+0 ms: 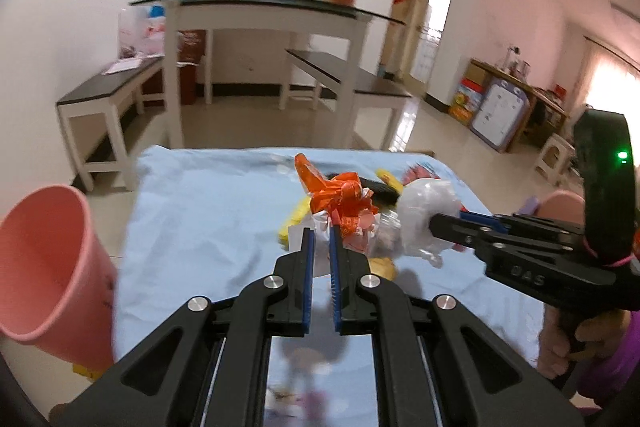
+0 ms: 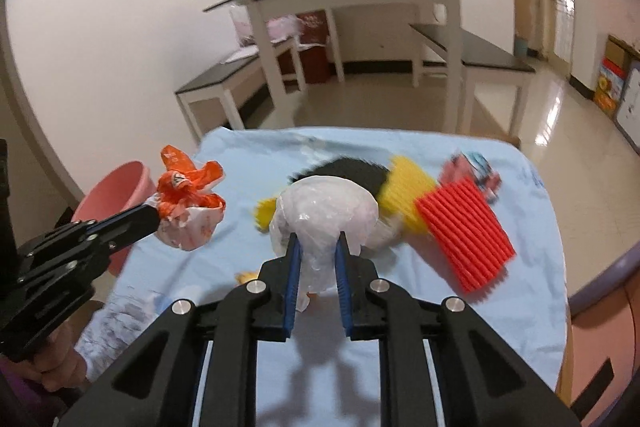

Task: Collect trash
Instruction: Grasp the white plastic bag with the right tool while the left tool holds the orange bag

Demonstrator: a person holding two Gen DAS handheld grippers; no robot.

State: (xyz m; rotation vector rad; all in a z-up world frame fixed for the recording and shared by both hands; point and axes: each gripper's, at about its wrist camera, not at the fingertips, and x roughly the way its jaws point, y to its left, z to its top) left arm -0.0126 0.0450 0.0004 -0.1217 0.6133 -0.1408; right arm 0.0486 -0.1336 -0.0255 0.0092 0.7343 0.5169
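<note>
My left gripper (image 1: pixel 322 233) is shut on a crumpled orange-and-white wrapper (image 1: pixel 344 201), held above the light blue cloth (image 1: pixel 200 207) on the table. From the right wrist view the same wrapper (image 2: pixel 188 195) hangs at the tip of the left gripper (image 2: pixel 158 219). My right gripper (image 2: pixel 318 241) is shut on a whitish clear plastic bag (image 2: pixel 328 207), which bulges out past the blue pads. In the left wrist view that bag (image 1: pixel 428 211) sits at the tip of the right gripper (image 1: pixel 434 223). A pink bin (image 1: pixel 44 259) stands at the table's left edge.
On the cloth lie a red corrugated piece (image 2: pixel 464 231), a yellow one (image 2: pixel 408 183), a black one (image 2: pixel 352 167) and a small printed packet (image 2: pixel 476 167). The pink bin (image 2: pixel 120 187) is behind the left gripper. White benches (image 1: pixel 104 107) and a high table (image 1: pixel 260 11) stand beyond.
</note>
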